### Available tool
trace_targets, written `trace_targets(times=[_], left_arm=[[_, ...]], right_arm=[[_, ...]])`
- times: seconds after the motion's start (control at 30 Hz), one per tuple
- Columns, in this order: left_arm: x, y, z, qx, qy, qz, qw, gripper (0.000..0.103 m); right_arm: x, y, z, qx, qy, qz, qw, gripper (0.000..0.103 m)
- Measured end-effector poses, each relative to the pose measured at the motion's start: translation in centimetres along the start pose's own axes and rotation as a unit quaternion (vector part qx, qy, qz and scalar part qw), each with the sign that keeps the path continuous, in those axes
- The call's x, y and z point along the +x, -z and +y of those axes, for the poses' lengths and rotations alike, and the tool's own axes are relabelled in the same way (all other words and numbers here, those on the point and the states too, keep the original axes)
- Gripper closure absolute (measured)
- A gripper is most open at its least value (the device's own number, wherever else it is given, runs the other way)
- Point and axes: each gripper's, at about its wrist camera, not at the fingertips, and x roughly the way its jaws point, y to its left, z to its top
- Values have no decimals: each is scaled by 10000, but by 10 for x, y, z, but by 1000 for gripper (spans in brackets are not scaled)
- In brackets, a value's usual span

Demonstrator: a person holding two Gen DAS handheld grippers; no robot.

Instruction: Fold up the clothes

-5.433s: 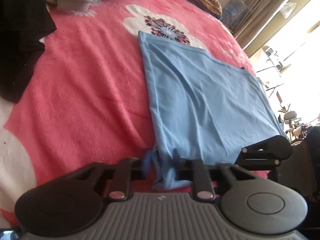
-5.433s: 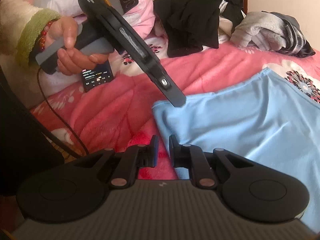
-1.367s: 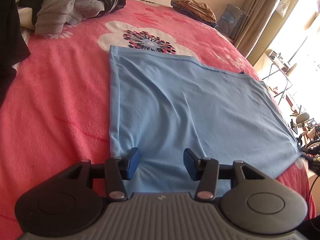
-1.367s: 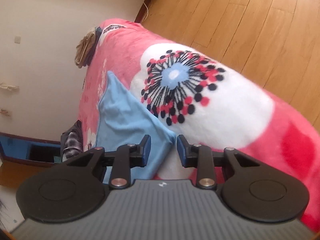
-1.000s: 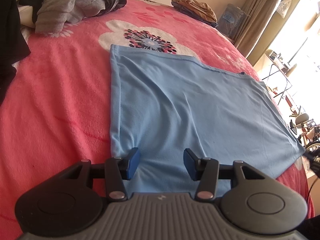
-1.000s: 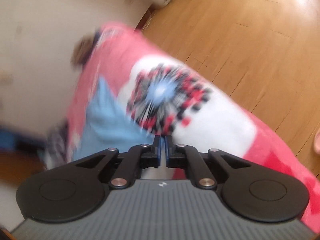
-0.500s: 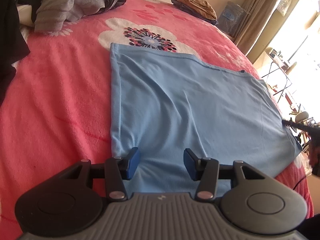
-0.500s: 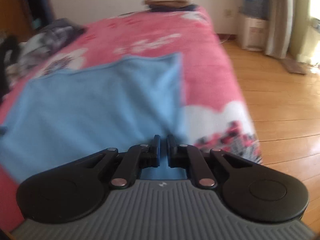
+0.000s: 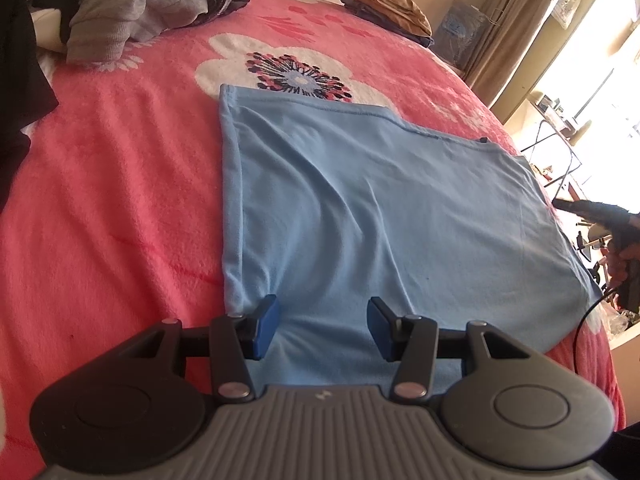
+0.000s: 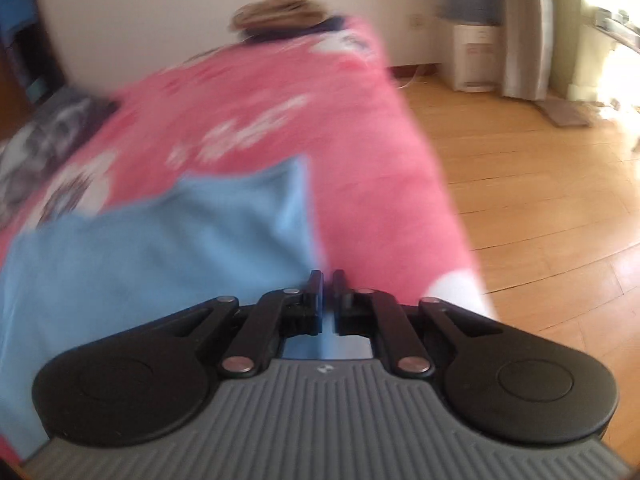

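Bed (image 9: 100, 200) with a pink flowered blanket carries the light blue garment (image 9: 380, 208), spread flat with a few shallow wrinkles. At the far left lie a black garment (image 9: 20, 80) and a grey clothing pile (image 9: 140, 4); folded brown clothes (image 9: 388, 4) sit at the far end of the bed. The left gripper (image 9: 322, 324) hovers over the near left corner of the blue garment, jaws wide apart, holding nothing. The right gripper (image 10: 327, 304), seen in a blurred view, is at the garment's right edge near the bed's side. Its jaws are almost together with blue fabric visible between them, so it appears clamped on the garment edge. Wooden floor (image 10: 540, 184) lies to the right.
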Motion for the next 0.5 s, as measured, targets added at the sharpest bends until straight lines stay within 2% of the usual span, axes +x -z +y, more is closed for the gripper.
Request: trace_targets(times=[0.03,0.07,0.27,0.37,0.5], left_arm=[[0,0,0,-18,3,-5,10000,53],[0,0,1,-31,6,-10,10000,53],[-1,0,1,-50,-31,-34,10000,53],[-3,1,0,-115,-74,-56,9999,53],[-5,1,2,-225,-118,-113,9996,53]], right_arm=[[-4,-2,6,-158,-218,-37,9996,99],[-1,-6,5,-145,-217,-54,9996,99],[23,-30,-7,86,-15,-144,9999,102],[35,-42,-14,201,87,-189,9996,97],[48,-35,8,-102,-442,140,9989,97]])
